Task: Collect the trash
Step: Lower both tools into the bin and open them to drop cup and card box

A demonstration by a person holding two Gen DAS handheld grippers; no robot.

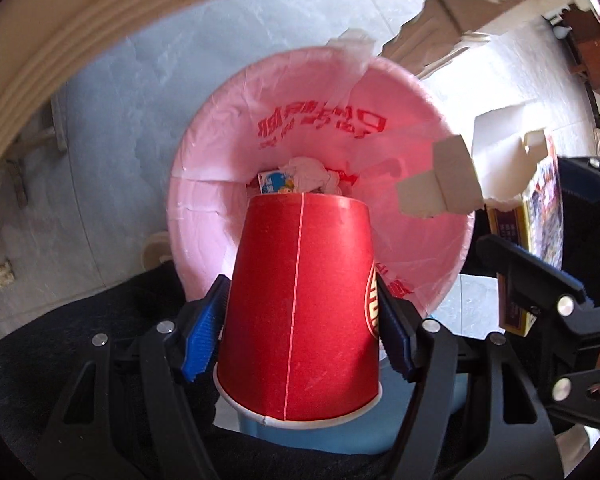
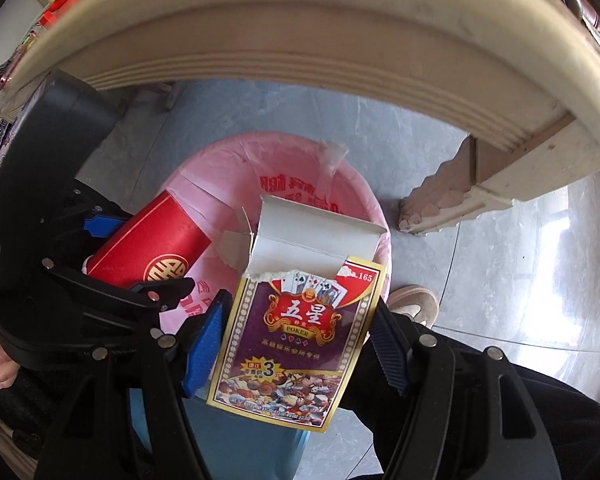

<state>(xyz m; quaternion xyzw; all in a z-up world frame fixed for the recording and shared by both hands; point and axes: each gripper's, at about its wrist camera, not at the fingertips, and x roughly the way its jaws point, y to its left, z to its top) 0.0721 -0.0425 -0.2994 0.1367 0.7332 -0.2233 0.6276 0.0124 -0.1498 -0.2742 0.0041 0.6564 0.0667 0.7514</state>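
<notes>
1. The left gripper is clamped on a red paper cup, its blue pads pressing the cup's two sides; the cup's white-rimmed mouth faces the camera and its base points toward the bin.
2. The cup hangs just above the open mouth of a trash bin lined with a pink plastic bag that carries red printed characters.
3. Inside the bin lie crumpled white tissue and a small blue-and-white carton.
4. The right gripper is clamped on a playing-card box (purple and yellow, marked "POKER"), gripping it by its side edges.
5. The box's torn white flap stands open at the top, and the box hangs over the near right part of the bin's rim.
6. In the right wrist view the cup sits to the left of the box, both over the bin.
7. A cream table edge arches overhead, and its carved leg stands on the grey tiled floor beside the bin.
</notes>
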